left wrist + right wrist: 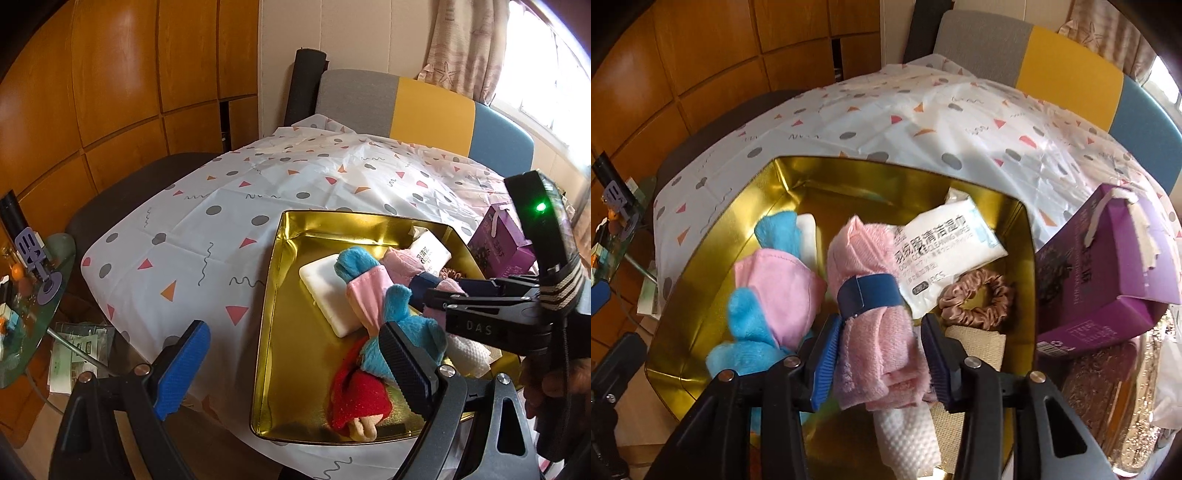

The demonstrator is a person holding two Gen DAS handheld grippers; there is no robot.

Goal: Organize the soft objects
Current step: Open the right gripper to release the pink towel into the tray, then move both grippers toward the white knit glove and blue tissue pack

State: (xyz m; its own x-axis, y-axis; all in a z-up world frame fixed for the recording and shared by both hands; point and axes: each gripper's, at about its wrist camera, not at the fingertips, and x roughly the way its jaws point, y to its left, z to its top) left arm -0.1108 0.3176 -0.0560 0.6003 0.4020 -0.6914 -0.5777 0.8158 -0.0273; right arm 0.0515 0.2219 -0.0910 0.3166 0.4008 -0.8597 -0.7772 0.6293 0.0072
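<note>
A gold tin (pixel 713 236) on the patterned tablecloth holds the soft things. Inside it, a rolled pink towel (pixel 871 332) with a blue band lies between the pads of my right gripper (pixel 881 354); the jaws stand slightly wider than the roll, so it is open. Beside it lie a blue, pink and red plush toy (pixel 369 295), a white pad (pixel 325 291), a wipes pack (pixel 942 251), a tan scrunchie (pixel 975 299) and a white textured cloth (pixel 908 435). My left gripper (pixel 295 369) hangs wide open over the tin's near left side, gripping nothing.
A purple box (pixel 1108 273) stands right of the tin, with a glittery brown item (pixel 1108 391) in front of it. A grey, yellow and blue chair (pixel 424 107) is behind the table. A glass side table (pixel 33 295) with clutter sits at the left.
</note>
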